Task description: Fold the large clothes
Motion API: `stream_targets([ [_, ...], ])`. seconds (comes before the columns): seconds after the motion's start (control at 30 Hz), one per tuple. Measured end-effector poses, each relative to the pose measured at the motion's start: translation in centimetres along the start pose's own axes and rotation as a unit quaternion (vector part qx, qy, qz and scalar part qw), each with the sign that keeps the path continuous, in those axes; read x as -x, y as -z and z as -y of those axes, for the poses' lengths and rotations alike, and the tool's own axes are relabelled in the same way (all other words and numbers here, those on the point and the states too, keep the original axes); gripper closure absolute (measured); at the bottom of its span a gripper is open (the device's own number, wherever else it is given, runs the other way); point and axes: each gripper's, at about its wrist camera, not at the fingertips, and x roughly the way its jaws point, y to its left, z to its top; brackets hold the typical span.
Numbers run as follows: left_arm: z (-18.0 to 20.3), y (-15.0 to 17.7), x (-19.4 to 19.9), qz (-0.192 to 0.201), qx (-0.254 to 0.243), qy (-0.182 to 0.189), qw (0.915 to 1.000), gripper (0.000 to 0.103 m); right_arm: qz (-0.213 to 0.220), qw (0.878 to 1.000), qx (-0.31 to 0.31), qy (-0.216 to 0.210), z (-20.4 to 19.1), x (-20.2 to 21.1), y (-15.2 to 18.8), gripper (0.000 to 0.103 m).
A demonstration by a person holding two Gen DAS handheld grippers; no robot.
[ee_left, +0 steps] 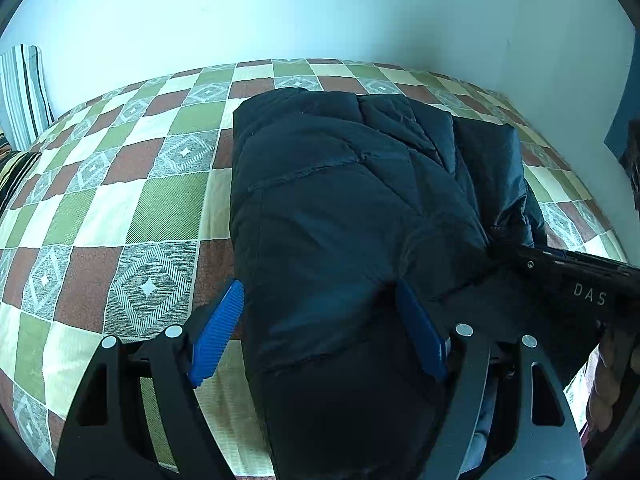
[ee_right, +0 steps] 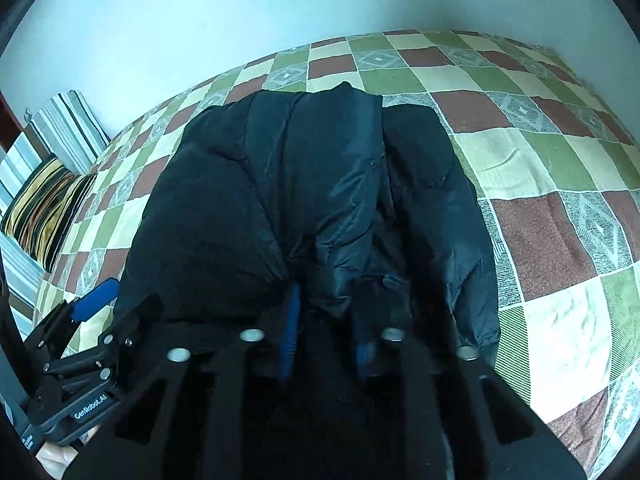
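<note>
A home bedroom, shown by a bed with a checked green, brown and cream bedspread (ee_left: 132,200), striped pillows (ee_right: 48,196) and a plain pale wall (ee_left: 320,12).

Dark jacket (ee_left: 344,208) between spread jaws

jacket (ee_left: 340,200) near end cut off, right tongs (ee_right: 326,328) tips buried in folds

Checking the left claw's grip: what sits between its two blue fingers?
A thick fold of the black jacket fills the gap of the left claw, in the left wrist view; the fingers stand wide apart.
</note>
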Motion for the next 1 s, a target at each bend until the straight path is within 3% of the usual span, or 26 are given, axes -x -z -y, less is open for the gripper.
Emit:
stream_targets([
  [0.1,0.0,-0.2,0.2,-0.001,0.002,0.003,1.0000,0.025,0.016,1.000,0.000,0.002,0.0,0.8,0.2,0.095],
  [0.33,0.3,-1.1,1.8,0.019,0.008,0.001,0.9998,0.025,0.041,0.999,-0.007,0.027,1.2,2.6,0.5,0.097],
  [0.47,1.4,-1.0,0.4,0.000,-0.007,0.009,0.9999,0.025,0.029,0.998,-0.007,0.058,2.5,1.6,1.2,0.097],
  [0.63,3.8,-0.4,-2.0,-0.008,-0.053,-0.010,0.9985,0.023,-0.003,0.996,0.006,0.086,3.3,-1.8,2.3,0.095],
  [0.7,4.4,-0.2,-3.2,-0.014,-0.069,-0.026,0.9972,0.023,-0.007,0.996,0.001,0.086,3.7,-2.9,2.6,0.095],
  [0.83,4.4,0.0,-4.6,-0.024,-0.068,-0.030,0.9969,0.023,-0.010,0.998,-0.019,0.066,4.8,-4.0,2.6,0.095],
  [1.0,4.3,0.1,-4.9,-0.024,-0.069,-0.034,0.9968,0.022,-0.003,0.997,-0.014,0.076,4.2,-3.6,2.7,0.094],
])
